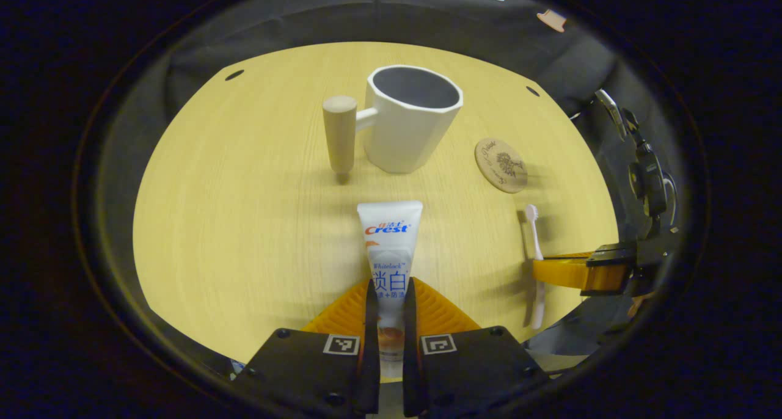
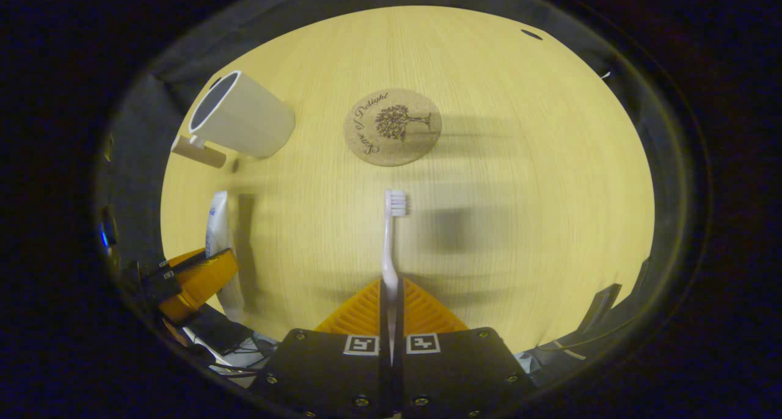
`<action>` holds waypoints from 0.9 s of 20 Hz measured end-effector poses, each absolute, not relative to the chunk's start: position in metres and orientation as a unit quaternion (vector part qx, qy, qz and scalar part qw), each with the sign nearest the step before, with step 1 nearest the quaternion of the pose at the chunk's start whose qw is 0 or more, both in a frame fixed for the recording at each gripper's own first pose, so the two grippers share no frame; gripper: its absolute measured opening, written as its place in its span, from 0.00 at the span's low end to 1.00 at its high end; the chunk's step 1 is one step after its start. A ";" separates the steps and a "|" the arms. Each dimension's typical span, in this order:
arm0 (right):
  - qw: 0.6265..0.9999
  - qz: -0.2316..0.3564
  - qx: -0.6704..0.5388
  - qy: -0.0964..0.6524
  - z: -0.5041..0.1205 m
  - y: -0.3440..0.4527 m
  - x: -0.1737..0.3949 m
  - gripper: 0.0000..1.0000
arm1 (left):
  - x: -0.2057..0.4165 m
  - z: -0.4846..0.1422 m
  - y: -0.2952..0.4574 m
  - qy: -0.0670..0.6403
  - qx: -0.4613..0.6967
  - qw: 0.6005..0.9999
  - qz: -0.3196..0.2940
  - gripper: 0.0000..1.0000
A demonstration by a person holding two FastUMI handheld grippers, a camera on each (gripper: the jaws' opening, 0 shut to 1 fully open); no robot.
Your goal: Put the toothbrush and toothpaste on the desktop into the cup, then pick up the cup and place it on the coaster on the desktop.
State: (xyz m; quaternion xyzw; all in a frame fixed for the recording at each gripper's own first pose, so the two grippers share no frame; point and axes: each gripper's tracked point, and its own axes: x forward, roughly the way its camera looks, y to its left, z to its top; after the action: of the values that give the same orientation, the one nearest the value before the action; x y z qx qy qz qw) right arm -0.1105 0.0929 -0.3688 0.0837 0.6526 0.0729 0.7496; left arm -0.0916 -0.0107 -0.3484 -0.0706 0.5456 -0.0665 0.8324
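Left gripper (image 1: 388, 309) clamped on toothpaste (image 1: 389, 248); right gripper (image 2: 390, 312) clamped on toothbrush (image 2: 389, 248) handle. Cup (image 1: 410, 118) upright far on desktop (image 1: 244, 223), coaster (image 1: 501, 165) right of it.

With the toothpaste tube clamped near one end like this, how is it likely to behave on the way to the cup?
The toothpaste tube looks like soft plastic, so it will probably dent between the left hand-held gripper fingers rather than slip. Held near its cap end, the flat crimped end may sag a little. It seems light, and the cup mouth looks wide enough to take it.
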 end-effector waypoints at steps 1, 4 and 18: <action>0.752 0.073 0.088 0.649 -0.365 0.092 -0.108 0.02 | -0.091 -0.344 -0.011 0.543 -0.073 0.834 -0.067 0.22; 0.760 0.071 0.100 0.638 -0.356 0.089 -0.102 0.02 | -0.093 -0.333 -0.014 0.535 -0.084 0.838 -0.068 0.22; 0.792 0.080 0.125 0.592 -0.316 0.089 -0.076 0.02 | -0.061 -0.261 -0.011 0.441 -0.109 0.888 -0.077 0.23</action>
State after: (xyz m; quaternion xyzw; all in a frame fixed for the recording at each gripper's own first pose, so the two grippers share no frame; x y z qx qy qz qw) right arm -0.0757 0.0893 -0.3161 0.1253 0.5925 0.0796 0.7918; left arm -0.0606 -0.0111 -0.2610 -0.1093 0.4409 -0.0768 0.8875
